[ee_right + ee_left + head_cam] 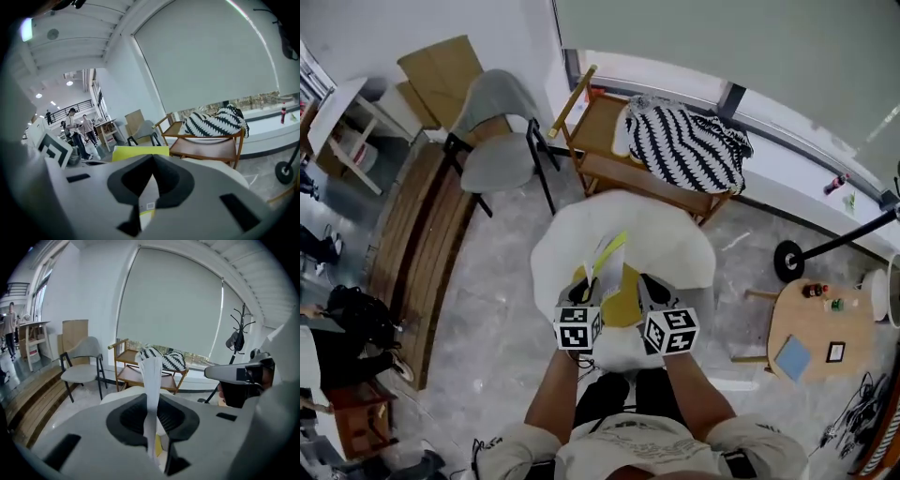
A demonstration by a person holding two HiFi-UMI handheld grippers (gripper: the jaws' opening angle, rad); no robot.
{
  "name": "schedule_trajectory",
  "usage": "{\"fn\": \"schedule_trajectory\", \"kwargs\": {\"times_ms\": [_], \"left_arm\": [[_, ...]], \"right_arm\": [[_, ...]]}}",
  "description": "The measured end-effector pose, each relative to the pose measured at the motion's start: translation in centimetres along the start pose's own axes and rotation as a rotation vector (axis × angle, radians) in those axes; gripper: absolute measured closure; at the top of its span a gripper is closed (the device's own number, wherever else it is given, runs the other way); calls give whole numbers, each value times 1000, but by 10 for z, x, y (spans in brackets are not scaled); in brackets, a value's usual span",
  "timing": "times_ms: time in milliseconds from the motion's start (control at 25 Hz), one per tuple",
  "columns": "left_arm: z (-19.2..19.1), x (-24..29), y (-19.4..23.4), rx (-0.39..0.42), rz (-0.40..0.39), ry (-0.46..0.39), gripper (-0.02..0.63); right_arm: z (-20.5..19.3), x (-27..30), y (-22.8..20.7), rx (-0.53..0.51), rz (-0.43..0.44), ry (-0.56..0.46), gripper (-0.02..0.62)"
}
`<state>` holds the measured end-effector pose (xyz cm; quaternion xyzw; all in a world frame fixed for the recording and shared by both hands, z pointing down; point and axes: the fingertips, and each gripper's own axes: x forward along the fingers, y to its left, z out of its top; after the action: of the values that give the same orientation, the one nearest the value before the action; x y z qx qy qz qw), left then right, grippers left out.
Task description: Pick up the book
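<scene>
Head view: left gripper (584, 298) and right gripper (654, 298) are holding the book (617, 281) above the white bench (675, 244); left gripper view: fingers are pinching its white pages (152, 380), narrow; right gripper view: fingers are gripping the book's edge, yellow cover showing.

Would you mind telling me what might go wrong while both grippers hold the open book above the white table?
1. The left gripper is shut on only a thin sheaf of white pages, not the cover; they may tear or slide out under the weight of the book.
2. The right gripper pinches just one edge; if the hands drift apart, the open spine could be strained.
3. A slip could drop it onto the white table.
</scene>
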<state>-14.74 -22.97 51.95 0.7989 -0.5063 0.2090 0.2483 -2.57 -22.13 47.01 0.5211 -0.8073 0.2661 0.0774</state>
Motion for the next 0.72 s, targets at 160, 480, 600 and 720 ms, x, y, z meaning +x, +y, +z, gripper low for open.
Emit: {"fn": "schedule_trajectory", "kwargs": {"times_ms": [160,480,600,720], "left_arm": [[41,-42,-13,12,19,-28,535],[142,-104,-33,23,46,-183,535],[171,-127,-39,29,66,-252,535],[199,-146,-47,65,93,-326,535]], "right_arm": [[58,-24,19,-26,-4,-68,568],[153,-52,56,-131,29,-189,568],[176,-67,69,-163,33,-232,568],[198,-80,79,-200,45,-280,569]]}}
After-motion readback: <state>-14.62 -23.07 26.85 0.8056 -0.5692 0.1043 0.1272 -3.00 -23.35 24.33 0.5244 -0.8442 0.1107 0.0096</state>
